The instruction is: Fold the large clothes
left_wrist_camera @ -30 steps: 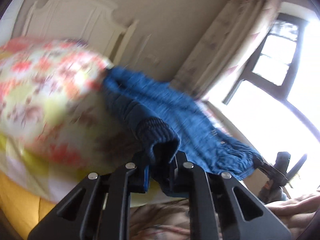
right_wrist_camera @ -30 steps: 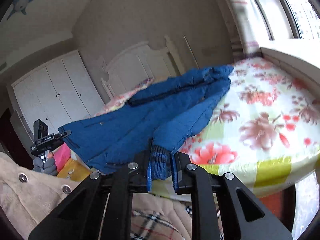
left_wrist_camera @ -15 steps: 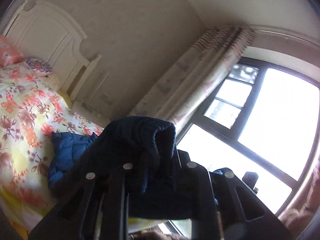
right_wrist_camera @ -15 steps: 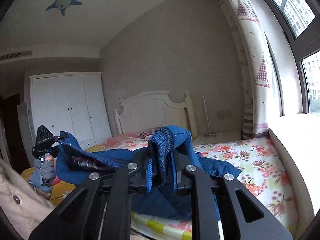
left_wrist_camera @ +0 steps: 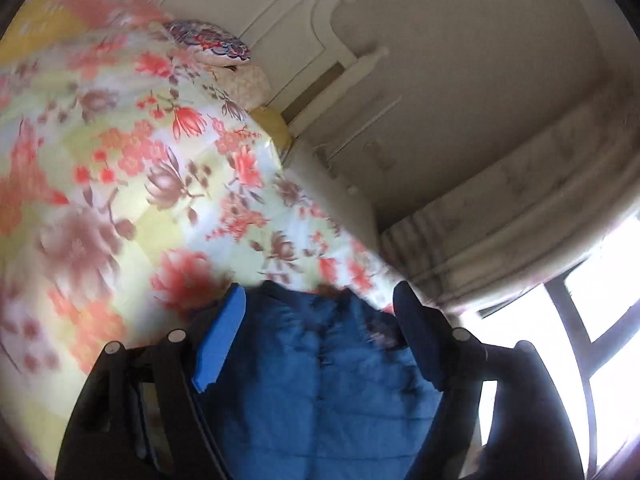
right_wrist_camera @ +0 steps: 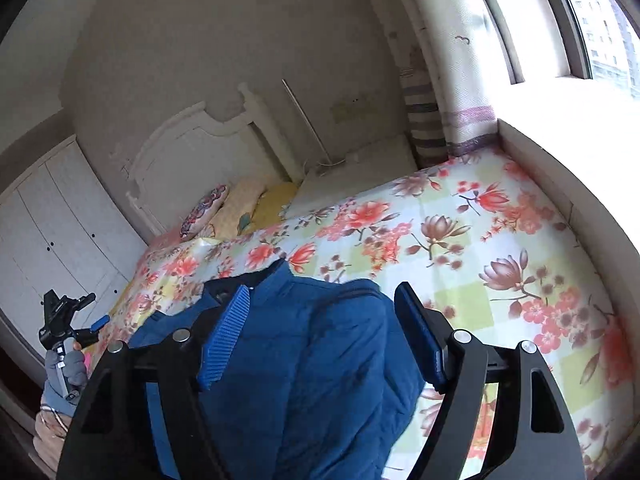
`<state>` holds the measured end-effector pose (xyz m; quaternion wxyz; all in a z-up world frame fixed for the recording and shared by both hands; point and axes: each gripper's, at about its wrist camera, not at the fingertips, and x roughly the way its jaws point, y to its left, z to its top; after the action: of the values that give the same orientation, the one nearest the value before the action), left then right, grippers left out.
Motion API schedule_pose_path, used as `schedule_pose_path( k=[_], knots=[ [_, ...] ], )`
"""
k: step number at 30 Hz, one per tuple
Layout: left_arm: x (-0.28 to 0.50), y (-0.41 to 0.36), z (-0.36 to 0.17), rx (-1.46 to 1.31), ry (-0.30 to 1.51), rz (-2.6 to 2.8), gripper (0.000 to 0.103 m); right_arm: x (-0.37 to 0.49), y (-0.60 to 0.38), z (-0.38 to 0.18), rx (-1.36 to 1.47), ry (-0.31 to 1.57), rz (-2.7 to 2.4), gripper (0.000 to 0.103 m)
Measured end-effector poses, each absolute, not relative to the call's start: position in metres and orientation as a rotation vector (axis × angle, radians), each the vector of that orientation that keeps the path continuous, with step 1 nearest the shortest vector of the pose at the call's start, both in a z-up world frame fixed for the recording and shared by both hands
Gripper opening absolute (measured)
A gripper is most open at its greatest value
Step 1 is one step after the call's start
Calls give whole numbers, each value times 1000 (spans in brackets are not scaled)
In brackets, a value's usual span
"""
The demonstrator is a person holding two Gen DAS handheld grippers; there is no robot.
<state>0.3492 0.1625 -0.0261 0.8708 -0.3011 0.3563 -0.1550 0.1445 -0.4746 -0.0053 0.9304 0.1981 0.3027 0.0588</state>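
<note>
Lying on the floral bedspread (right_wrist_camera: 460,240) at the near edge of the bed, the blue padded jacket (right_wrist_camera: 312,372) is showing between the fingers of both grippers with neither pair of pads pressing on it. The right gripper (right_wrist_camera: 320,336) is spreading its jaws wide above the jacket's collar end, and the left gripper (left_wrist_camera: 316,340) is likewise opening wide over the quilted blue fabric (left_wrist_camera: 320,392). Pillows (right_wrist_camera: 224,208) are resting against the white headboard (right_wrist_camera: 188,160), well apart from the jacket.

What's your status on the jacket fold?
Left hand-held gripper and right hand-held gripper opening, pads clear of cloth. Blue jacket on bed. Nothing in the way.
</note>
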Motion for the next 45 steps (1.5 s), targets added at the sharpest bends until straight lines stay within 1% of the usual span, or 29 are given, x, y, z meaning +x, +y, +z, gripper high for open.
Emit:
schedule_pose_path(
  k=[2,6,13,17,19,24,29,30,31,33,34,35,36,37,38,39,40,43,45],
  knots=[
    [360,152,-34,-492,793,-331,79,151,-475,-17,367,663,124,73],
    [371,122,-53,-338,901,-416,79,168,-469,-41,333,744,200,73],
    [376,76,-73,-177,963,-409,80,197,-448,-51,267,830,268,73],
    [378,71,-86,-163,971,-400,79,204,-444,-68,263,888,290,73],
    [379,75,-91,-170,970,-402,78,201,-447,-74,295,870,306,73],
    [383,98,-88,-306,943,-444,79,198,-452,-79,337,848,320,73],
    [392,103,-90,-288,971,-464,78,201,-448,-77,309,853,312,72],
    [392,101,-93,-284,980,-486,78,202,-447,-77,307,851,313,71],
    [392,99,-94,-274,981,-492,73,202,-448,-77,308,848,317,70],
    [391,93,-94,-246,973,-500,73,201,-448,-77,306,844,325,68],
    [392,91,-94,-234,969,-496,72,201,-447,-76,299,839,330,63],
    [393,89,-95,-224,972,-493,70,200,-446,-74,284,829,329,60],
    [394,86,-94,-202,974,-472,47,198,-443,-70,253,805,324,47],
    [394,86,-93,-194,969,-456,23,194,-439,-65,213,783,309,30],
    [388,85,-87,-187,939,-460,18,188,-433,-58,169,763,282,24],
    [380,85,-81,-169,904,-462,16,177,-423,-46,113,727,263,15],
    [365,83,-68,-135,845,-444,15,164,-413,-32,47,682,245,12],
    [331,85,-31,-121,716,-452,15,136,-402,8,-34,577,226,9],
    [320,89,6,-142,643,-459,15,131,-405,42,-38,517,217,8]
  ],
)
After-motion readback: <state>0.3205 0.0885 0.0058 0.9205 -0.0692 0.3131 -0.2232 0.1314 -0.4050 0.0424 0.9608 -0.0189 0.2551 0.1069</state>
